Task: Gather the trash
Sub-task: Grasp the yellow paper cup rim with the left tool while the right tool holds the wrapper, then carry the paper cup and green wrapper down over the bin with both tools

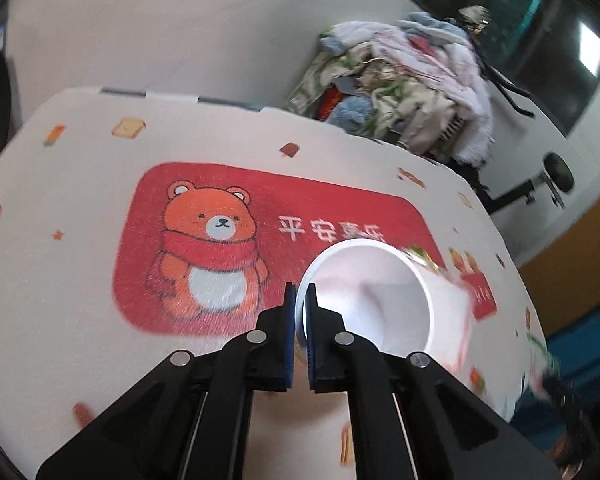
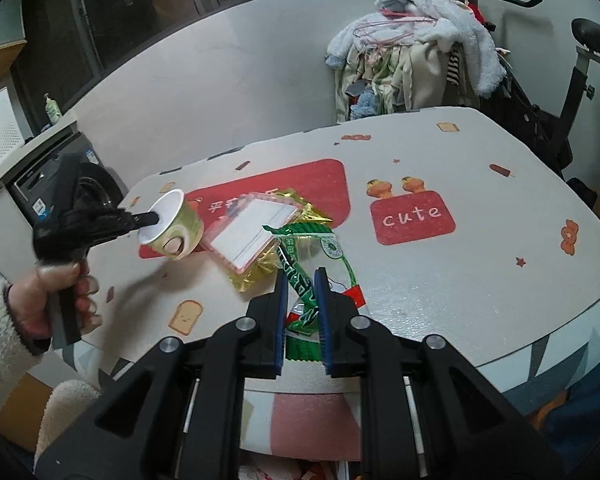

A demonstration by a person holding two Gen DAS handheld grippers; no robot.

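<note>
A person's hand is lifting a paper cup above the table, its rim clenched in the left gripper, while the right gripper is pinching a green wrapper just beside a gold wrapper and clear tray

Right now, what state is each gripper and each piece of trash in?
left gripper: shut on the paper cup's rim.
paper cup: held tilted, mouth open, looks empty.
right gripper: shut on the green wrapper.
green wrapper: pinched, crumpled, hanging between the fingers.
clear plastic tray: lying on the gold wrapper, not held.
gold wrapper: crumpled on the table, not held.
</note>
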